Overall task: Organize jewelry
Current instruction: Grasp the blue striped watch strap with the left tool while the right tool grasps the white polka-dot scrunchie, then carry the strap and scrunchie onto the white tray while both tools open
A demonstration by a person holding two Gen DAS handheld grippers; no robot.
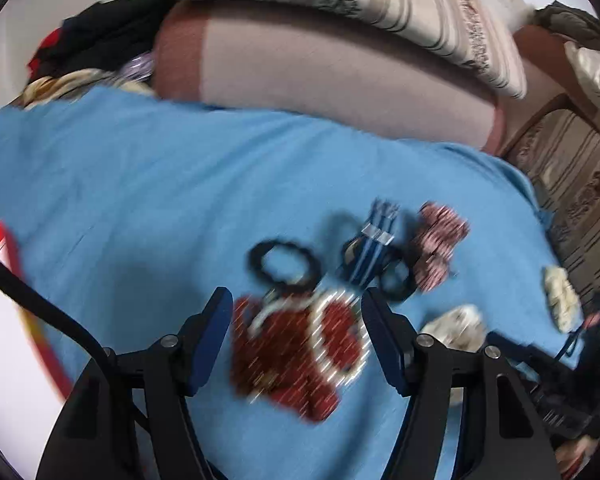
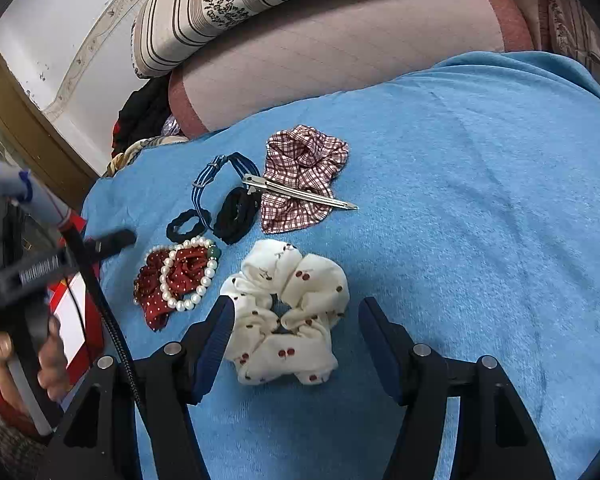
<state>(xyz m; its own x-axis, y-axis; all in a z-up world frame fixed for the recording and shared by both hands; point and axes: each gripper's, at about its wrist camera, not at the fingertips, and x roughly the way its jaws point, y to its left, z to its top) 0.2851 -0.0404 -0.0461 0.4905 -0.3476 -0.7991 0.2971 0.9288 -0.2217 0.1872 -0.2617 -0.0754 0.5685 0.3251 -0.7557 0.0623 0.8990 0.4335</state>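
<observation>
Hair accessories lie on a blue towel (image 2: 460, 200). A pearl bracelet (image 2: 188, 272) rests on a red dotted scrunchie (image 2: 156, 284). My left gripper (image 1: 296, 300) is open just above them; the left wrist view is blurred, and shows the bracelet (image 1: 320, 332) and red scrunchie (image 1: 284, 364) between the fingers. My right gripper (image 2: 296, 308) is open over a white cherry-print scrunchie (image 2: 288, 312). Further back lie black hair ties (image 2: 236, 212), a blue striped band (image 2: 208, 184), a plaid scrunchie (image 2: 300, 176) and a silver clip (image 2: 300, 194).
A red and white box (image 2: 74, 312) sits at the towel's left edge. Pink bolster (image 2: 340, 52) and striped cushion (image 2: 220, 4) lie behind the towel. The hand holding the left gripper (image 2: 48, 360) shows at the left of the right wrist view.
</observation>
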